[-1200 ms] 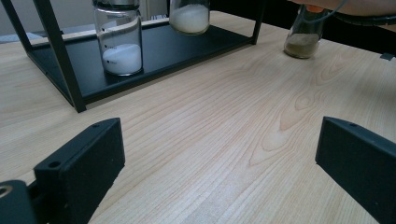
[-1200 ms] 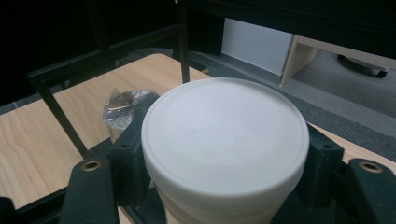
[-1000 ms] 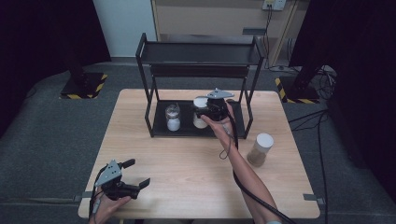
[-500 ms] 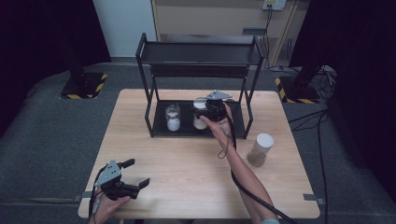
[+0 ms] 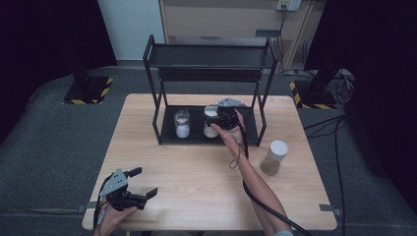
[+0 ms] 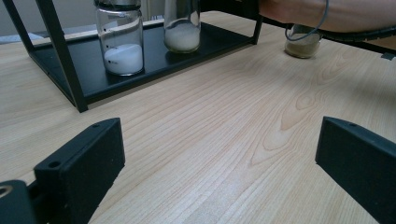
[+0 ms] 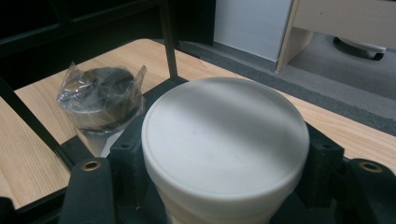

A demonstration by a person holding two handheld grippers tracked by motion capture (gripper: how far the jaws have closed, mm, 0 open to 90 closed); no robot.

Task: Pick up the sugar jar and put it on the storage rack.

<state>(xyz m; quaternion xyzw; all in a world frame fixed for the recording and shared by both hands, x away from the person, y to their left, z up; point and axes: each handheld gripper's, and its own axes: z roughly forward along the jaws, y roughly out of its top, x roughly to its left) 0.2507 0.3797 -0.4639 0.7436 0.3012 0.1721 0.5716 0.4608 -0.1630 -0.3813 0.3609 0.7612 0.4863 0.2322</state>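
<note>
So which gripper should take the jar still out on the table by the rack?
Probably the right gripper, once it releases the white-lidded jar; the tan jar stands beside that forearm, while the left gripper waits open, far off.

Readable text: none in any view.
Jar with white lid [image 7: 224,144]: lid plain, no print to be read.
Glass jar [image 6: 119,39]: a few small dark marks on the glass, too small to read.
Jar on the table [image 5: 273,157]: no label legible.
Rack [image 5: 206,56]: bare black metal, no lettering.
Floor plates [image 5: 87,91]: yellow-and-black hazard stripes on their edges, no words.
Wall socket [image 5: 289,4]: no readable marking.
</note>
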